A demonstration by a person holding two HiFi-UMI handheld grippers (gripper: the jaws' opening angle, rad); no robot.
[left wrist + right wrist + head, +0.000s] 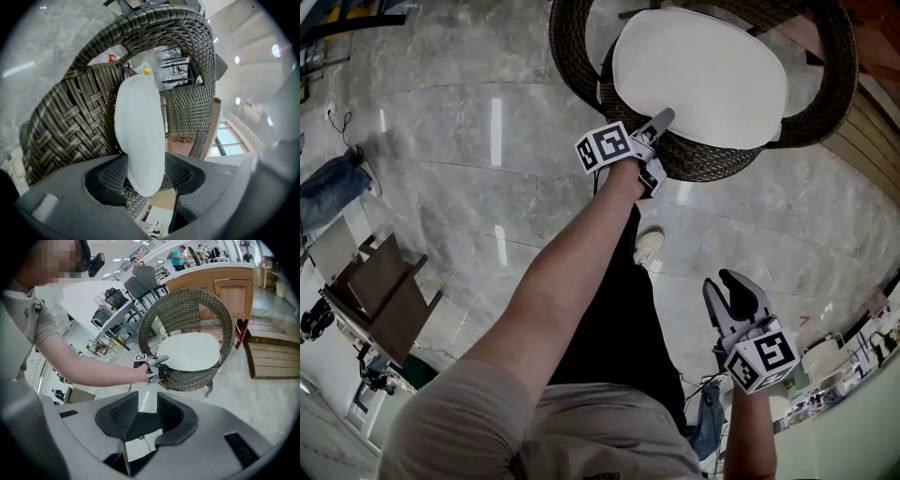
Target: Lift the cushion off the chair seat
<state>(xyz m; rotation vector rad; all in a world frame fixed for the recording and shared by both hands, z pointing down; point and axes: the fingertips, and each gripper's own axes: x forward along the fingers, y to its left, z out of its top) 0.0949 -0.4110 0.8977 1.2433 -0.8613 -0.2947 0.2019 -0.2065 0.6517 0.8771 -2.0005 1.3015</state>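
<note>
A white oval cushion (pixel 698 75) lies on the seat of a round dark wicker chair (pixel 712 161). My left gripper (pixel 661 141) is at the cushion's front-left edge. In the left gripper view the cushion's rounded edge (pixel 138 136) stands between the wide-spread jaws of that gripper (pixel 145 178), not visibly pinched, with the wicker back (pixel 70 122) behind it. My right gripper (pixel 722 281) hangs over the floor well short of the chair, open and empty. The right gripper view looks past its jaws (pixel 146 416) to the cushion (pixel 192 351), the chair (pixel 187 315) and the left gripper (pixel 161 365).
The floor is glossy grey marble (pixel 487 169). My shoe (pixel 649 247) is just in front of the chair. A brown wooden piece of furniture (pixel 384 291) stands at the left. Wooden steps (pixel 272 352) and a wooden counter (pixel 220 282) lie behind and right of the chair.
</note>
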